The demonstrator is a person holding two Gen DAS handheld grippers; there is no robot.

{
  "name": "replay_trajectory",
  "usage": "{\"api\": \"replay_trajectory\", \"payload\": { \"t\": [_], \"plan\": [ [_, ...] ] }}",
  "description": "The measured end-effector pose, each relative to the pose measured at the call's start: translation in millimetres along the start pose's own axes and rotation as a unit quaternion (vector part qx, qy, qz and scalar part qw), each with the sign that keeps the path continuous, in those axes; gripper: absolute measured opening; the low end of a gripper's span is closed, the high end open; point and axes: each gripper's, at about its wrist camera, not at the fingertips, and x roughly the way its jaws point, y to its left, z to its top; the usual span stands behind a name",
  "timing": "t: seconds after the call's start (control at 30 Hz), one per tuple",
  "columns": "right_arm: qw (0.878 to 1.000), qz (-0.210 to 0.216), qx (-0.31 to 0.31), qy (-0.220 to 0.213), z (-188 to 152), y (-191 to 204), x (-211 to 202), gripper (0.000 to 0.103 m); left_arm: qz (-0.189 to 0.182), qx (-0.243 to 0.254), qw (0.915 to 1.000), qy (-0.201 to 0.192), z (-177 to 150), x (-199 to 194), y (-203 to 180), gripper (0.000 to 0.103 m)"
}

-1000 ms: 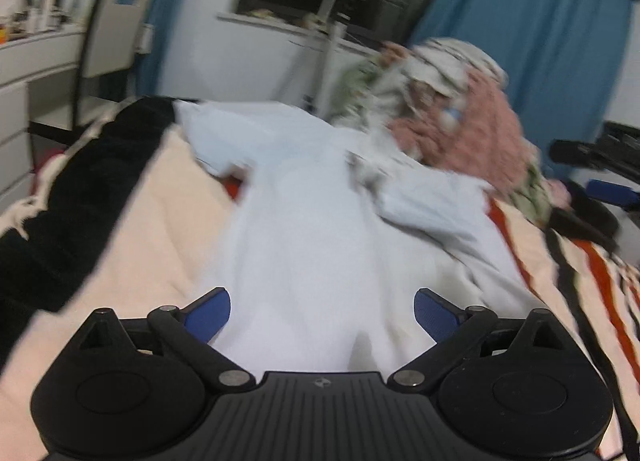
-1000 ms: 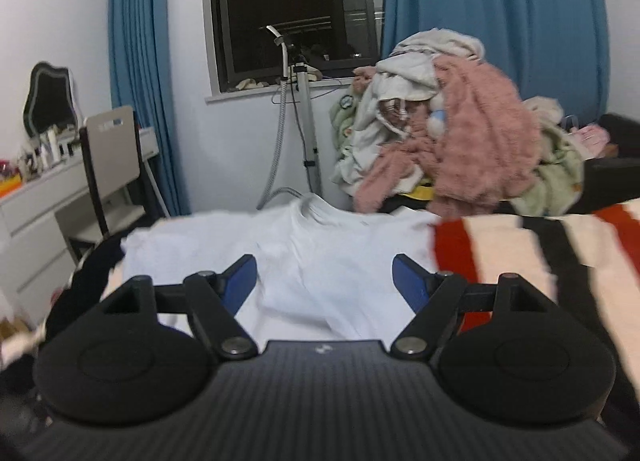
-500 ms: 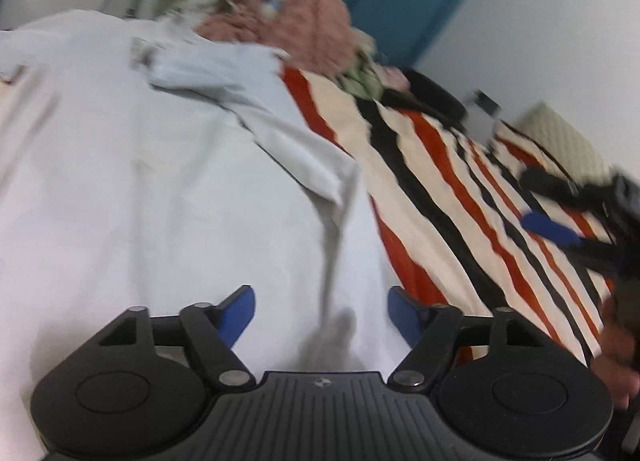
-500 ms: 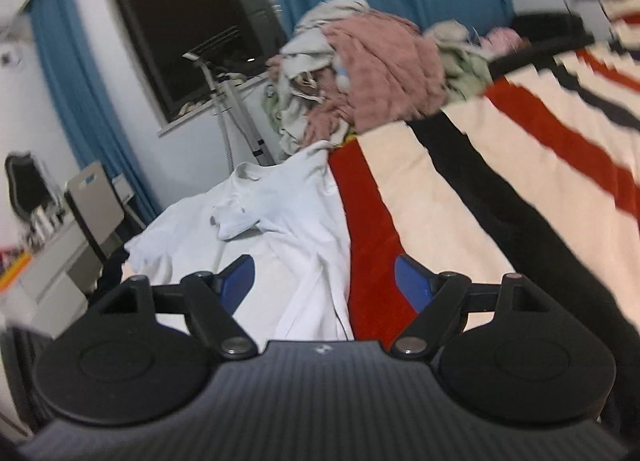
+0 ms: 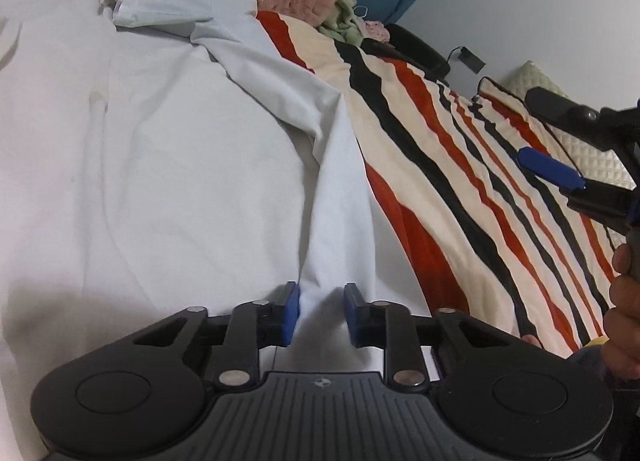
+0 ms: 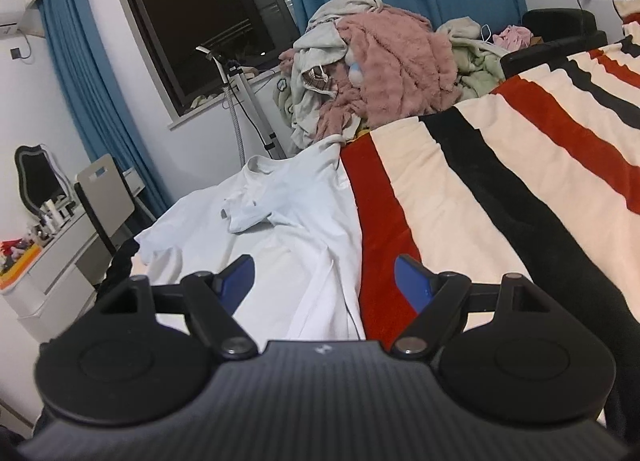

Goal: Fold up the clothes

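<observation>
While the striped blanket (image 5: 460, 165) covers the bed, the white shirt (image 5: 160, 149) lies spread over its left part, one sleeve folded inward near the collar, with the heap of unfolded clothes (image 6: 376, 61) beyond its far end. Step in hand, as judged: taking hold of the shirt's near hem corner for the first fold. The left gripper (image 5: 318, 313) is closing, a tuck of hem between its blue pads but not yet clearly pinched. The right gripper (image 6: 324, 281) hovers with jaws apart over the shirt's edge, gripping nothing. Next move likely needs a firm pinch before any lift.
</observation>
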Motion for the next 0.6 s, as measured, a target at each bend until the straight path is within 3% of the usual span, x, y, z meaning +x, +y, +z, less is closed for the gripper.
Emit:
{"api": "replay_trajectory", "payload": {
  "t": [0.07, 0.3, 0.37, 0.5, 0.6],
  "plan": [
    [1.0, 0.006, 0.004, 0.003, 0, 0, -2, 0.079, 0.008, -0.009, 0.9999, -0.003, -4, -6, -1, 0.002],
    [1.0, 0.007, 0.005, 0.003, -4, 1, -7, 0.079, 0.027, -0.062, 0.9961, -0.056, -22, -71, -22, 0.001],
    [1.0, 0.007, 0.007, 0.006, -4, 1, -6, 0.079, 0.052, -0.066, 0.9948, -0.056, -35, -83, -34, 0.001],
    [1.0, 0.008, 0.005, 0.01, -5, 4, -4, 0.079, 0.148, -0.047, 0.9873, -0.031, -60, -77, -45, 0.002],
    [1.0, 0.008, -0.005, 0.012, -7, 8, -4, 0.079, 0.173, -0.035, 0.984, -0.028, -61, -71, -49, 0.002]
  ]
}}
